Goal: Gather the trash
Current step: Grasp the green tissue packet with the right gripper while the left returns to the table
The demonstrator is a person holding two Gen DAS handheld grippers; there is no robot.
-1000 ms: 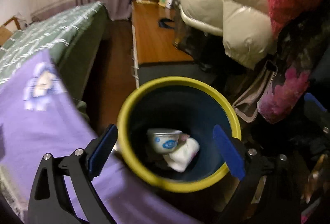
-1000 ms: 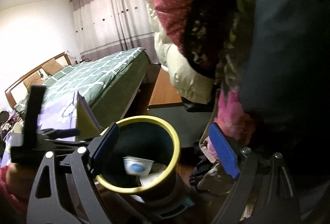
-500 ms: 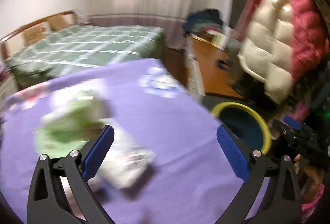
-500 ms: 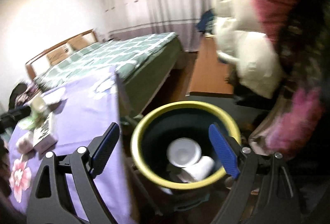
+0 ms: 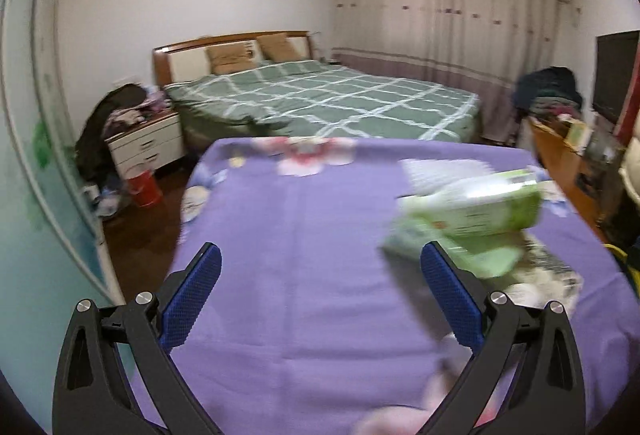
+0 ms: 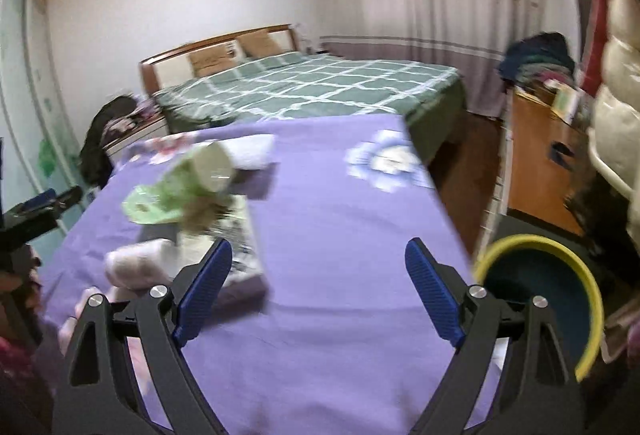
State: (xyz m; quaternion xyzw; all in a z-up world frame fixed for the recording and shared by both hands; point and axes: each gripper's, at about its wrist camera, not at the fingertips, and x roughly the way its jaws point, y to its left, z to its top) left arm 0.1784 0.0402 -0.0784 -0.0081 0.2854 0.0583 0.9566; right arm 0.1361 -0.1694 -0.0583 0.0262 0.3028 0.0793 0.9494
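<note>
Filling the lower half of both wrist views, a table draped in a purple cloth [image 5: 320, 235] carries the litter yet to be gathered, while a bed with a green checked cover [image 5: 320, 103] sits behind it across the middle of the frame and pale curtains [image 5: 448, 15] hang at the upper right. At the lower right of the right wrist view, just off the table's edge, stands the yellow-rimmed bin [image 6: 544, 287], its dark inside in shadow so that its contents cannot be made out. The trash sits in a blurred cluster on the cloth: a green packet [image 5: 472, 211] at the right of the left wrist view, which shows again left of centre in the right wrist view beside a tipped pale cup [image 6: 212, 167], a flat printed box [image 6: 244, 247] and a crumpled pinkish wad [image 6: 136, 263]. The left gripper [image 5: 320, 291] spreads its blue-padded jaws wide over bare cloth with nothing between them, its right pad overlapping the green packet's corner in the picture, though contact cannot be judged through the blur. The right gripper [image 6: 320, 291] is likewise released and empty, its left pad lying in front of the printed box.
</note>
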